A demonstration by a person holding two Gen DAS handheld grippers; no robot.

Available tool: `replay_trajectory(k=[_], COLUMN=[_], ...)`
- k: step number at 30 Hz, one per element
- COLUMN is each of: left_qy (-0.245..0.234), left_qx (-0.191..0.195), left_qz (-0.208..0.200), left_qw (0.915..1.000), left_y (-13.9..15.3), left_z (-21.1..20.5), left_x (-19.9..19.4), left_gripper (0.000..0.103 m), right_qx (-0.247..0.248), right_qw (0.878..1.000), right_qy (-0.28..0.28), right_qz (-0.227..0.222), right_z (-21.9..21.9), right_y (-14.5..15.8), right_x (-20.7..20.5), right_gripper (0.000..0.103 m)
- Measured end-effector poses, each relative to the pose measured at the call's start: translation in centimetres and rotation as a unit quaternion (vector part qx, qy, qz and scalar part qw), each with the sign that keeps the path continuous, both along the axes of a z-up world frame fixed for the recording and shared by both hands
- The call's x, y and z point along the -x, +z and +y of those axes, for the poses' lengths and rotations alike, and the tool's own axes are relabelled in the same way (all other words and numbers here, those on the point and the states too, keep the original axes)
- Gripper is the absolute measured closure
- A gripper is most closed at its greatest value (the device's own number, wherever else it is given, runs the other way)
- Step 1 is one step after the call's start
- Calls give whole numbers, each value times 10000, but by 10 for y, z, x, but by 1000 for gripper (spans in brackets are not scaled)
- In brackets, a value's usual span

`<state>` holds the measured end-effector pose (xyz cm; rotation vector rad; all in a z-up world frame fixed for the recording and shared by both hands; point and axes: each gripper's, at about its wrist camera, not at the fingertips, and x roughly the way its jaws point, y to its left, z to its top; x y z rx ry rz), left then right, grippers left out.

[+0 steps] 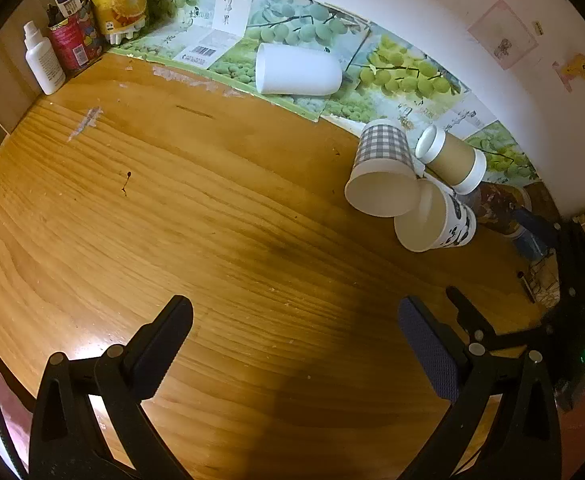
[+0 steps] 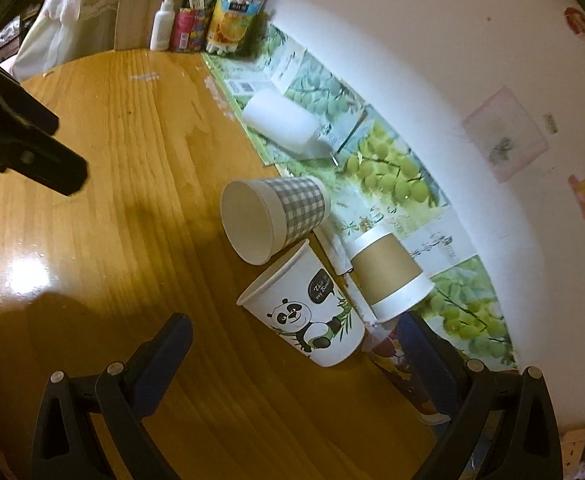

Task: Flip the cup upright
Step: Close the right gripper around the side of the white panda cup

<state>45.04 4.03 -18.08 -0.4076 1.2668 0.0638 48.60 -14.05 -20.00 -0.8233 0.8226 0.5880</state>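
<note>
nothing's righted yet: the panda cup (image 2: pixel 308 312) and checked cup (image 2: pixel 272 218) lie sideways, both tongs (image 1: pixel 296 344) (image 2: pixel 292 364) gaping, empty.

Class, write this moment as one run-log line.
left gripper: open, empty | right gripper: open, empty, nearest panda cup | panda, checked, brown, white cups: all on sides | flip: not started
</note>
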Motion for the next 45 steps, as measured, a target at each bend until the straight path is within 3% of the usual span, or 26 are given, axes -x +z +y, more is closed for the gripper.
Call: replay_trajectory(k=[18,32,41,45], left_qy=[-118,-222,-317,-316], left_qx=[22,30,24,12], left_qz=[187,248,253,252], left_qw=[9998,9994,9992,9992], left_y=[-12,-13,-12,-11], left_z=[4,0,-5,-5], left_x=[1,0,-2,-3], left_gripper=[1,1,1,1], right_qx=[72,151,287,364], right_qw=[9978,9962,9963,9949], right_qy=[-124,-173,-241,-292], right_qz=[640,839,778,893], right_z=[2,0,-2,-1], right_y=[-38,-52,-57,-61], right_x=[-37,-49,-60,-65], right_gripper=[5,6,16,33])
